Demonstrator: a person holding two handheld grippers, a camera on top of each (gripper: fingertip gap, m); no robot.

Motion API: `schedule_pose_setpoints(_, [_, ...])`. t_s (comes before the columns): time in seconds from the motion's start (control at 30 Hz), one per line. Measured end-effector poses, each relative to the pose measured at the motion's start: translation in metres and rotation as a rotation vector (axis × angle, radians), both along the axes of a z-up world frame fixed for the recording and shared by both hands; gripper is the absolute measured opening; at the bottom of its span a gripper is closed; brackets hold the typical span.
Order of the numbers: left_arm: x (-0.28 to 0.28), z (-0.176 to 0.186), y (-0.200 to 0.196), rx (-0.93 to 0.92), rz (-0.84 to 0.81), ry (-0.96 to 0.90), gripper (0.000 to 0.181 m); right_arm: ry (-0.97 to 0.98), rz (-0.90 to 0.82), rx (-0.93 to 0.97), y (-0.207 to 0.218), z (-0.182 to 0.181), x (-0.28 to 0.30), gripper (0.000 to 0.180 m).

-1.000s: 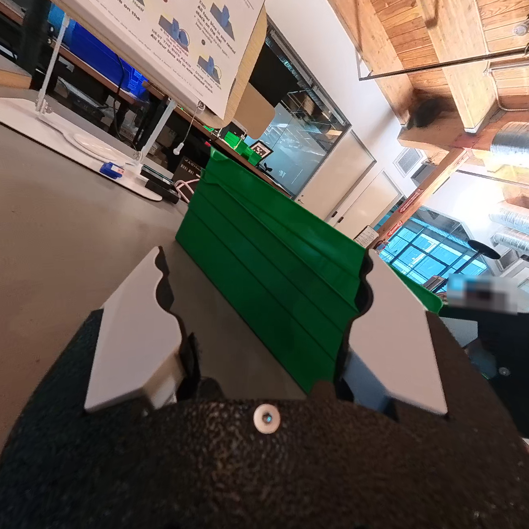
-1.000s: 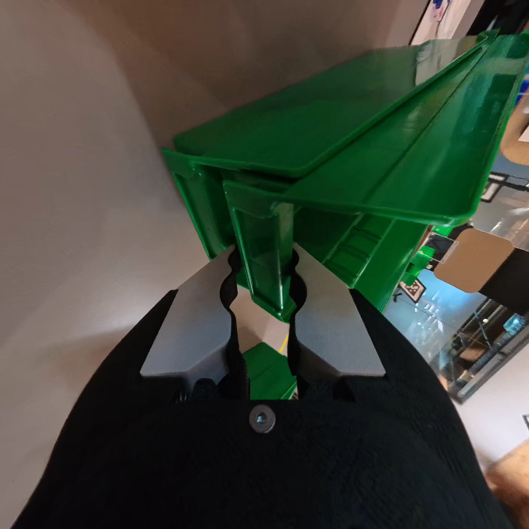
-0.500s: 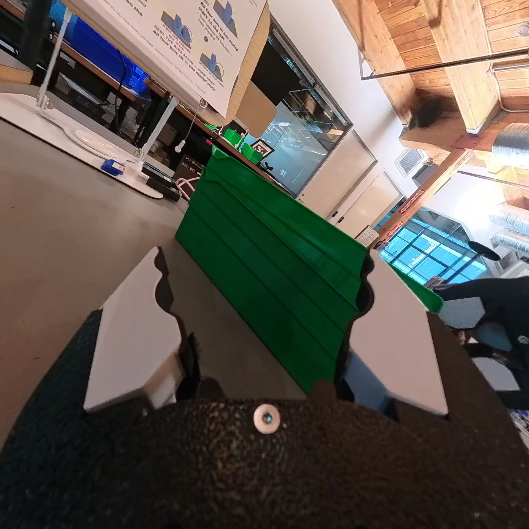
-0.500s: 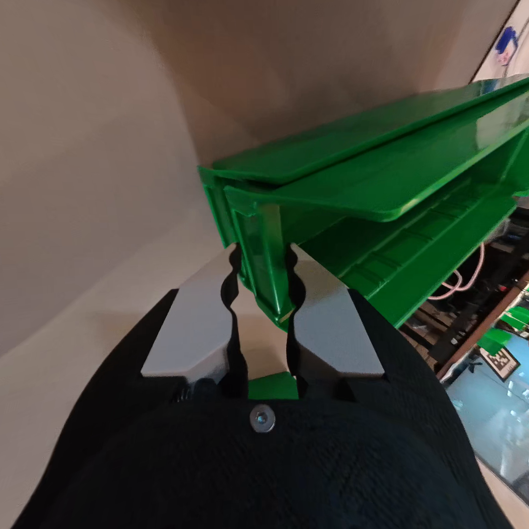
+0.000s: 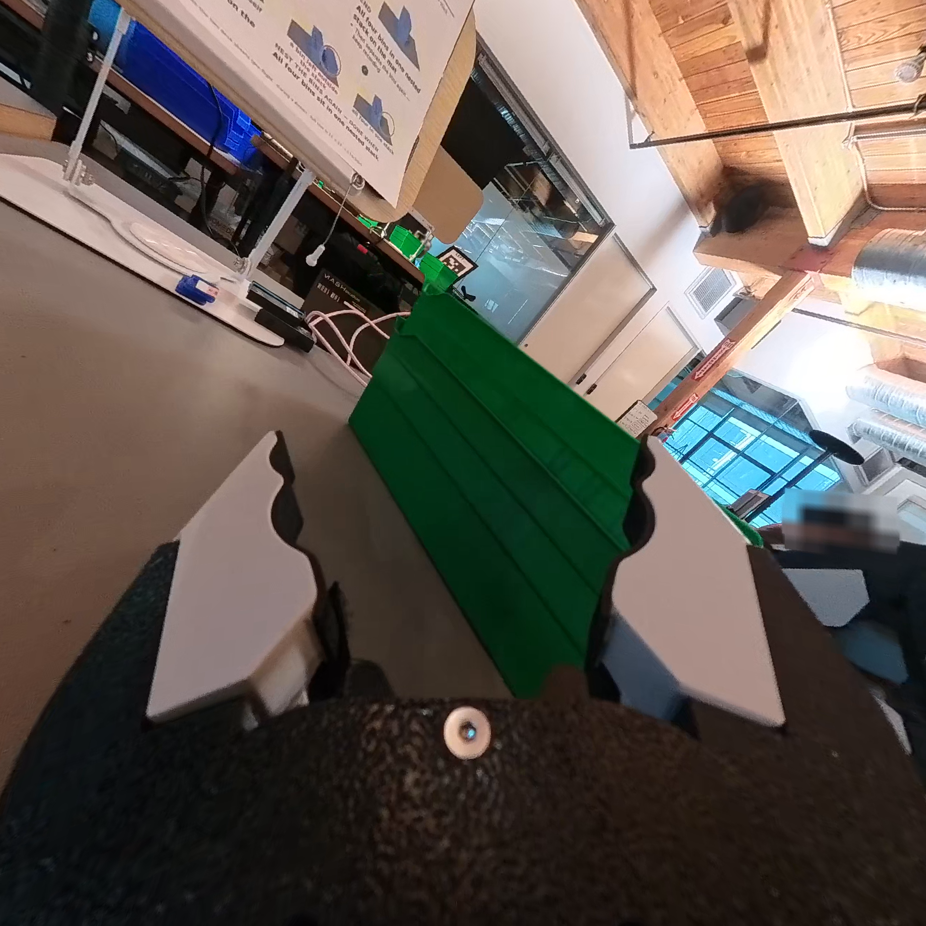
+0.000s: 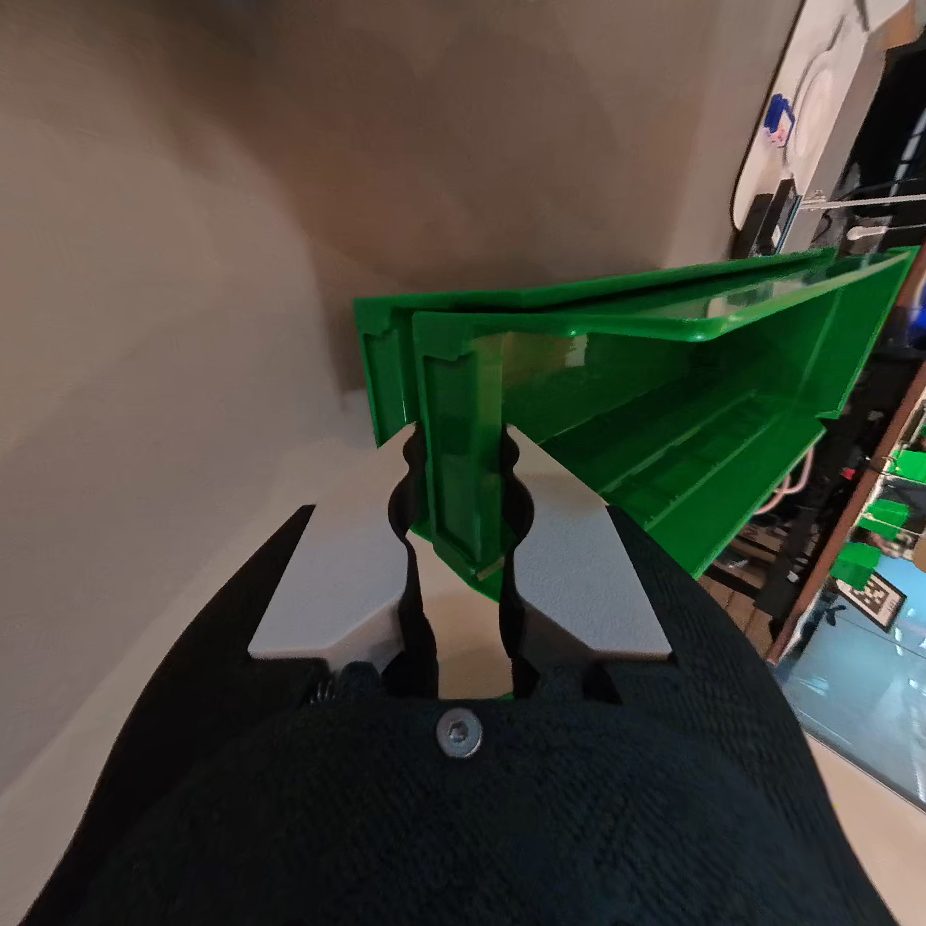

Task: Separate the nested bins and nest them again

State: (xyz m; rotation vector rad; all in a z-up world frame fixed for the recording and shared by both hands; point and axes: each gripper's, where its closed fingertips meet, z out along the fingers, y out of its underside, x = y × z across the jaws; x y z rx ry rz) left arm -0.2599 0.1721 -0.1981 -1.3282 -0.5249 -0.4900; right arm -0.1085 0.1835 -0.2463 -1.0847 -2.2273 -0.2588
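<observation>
The right gripper has its fingers clenched on the end wall of a green bin, near the bin's corner, and this wall stands between the two fingers and reaches deep toward their roots. This bin lies tilted, with its open inside turned to the right of the fingers, and it appears to be lifted from the counter, though the contact below is hidden. Just behind it, beyond the left finger, a second bin shows its end wall, and the two rims lie close together, so I judge that the held bin is partly drawn out of the other one or partly slid into it; which of the two, the pictures do not tell. The left gripper is released, its fingers are wide apart and hold nothing. Between them, and touching or almost touching the right finger, runs the ribbed outer side of the stack, which rests on the counter ahead. The ribs there suggest several bins that sit one in another, but the exact number I cannot count. So the task seems to be in its middle part: at least one bin is being handled at the stack, the other bins look nested, and I cannot say if the separating is finished.
</observation>
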Motion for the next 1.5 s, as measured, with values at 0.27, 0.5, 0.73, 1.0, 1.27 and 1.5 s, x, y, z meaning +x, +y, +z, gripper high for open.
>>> schedule_pose_setpoints(0.27, [0.000, 0.000, 0.000, -0.001, -0.002, 0.002, 0.131, 0.101, -0.026, -0.033, -0.003, 0.016, -0.001, 0.077])
schedule_pose_setpoints(0.5, [0.001, 0.000, 0.000, 0.004, -0.003, -0.001, 0.131, 0.655, -0.107, -0.088, -0.003, 0.063, 0.044, 0.082])
schedule_pose_setpoints(0.73, [0.001, -0.001, 0.001, -0.009, 0.002, 0.016, 0.131, 1.396, -0.342, 0.133, 0.042, 0.086, 0.197, 0.061])
schedule_pose_setpoints(1.0, [0.003, -0.003, 0.001, -0.028, 0.009, 0.042, 0.130, 1.426, -0.464, 0.258, 0.068, 0.087, 0.271, 0.054])
schedule_pose_setpoints(1.27, [0.002, -0.003, 0.001, -0.027, 0.013, 0.040, 0.130, 1.287, -0.487, 0.250, 0.070, 0.073, 0.296, 0.056])
schedule_pose_setpoints(1.5, [0.002, -0.003, 0.002, -0.025, 0.007, 0.033, 0.130, 0.839, -0.489, 0.050, 0.064, 0.014, 0.268, 0.064])
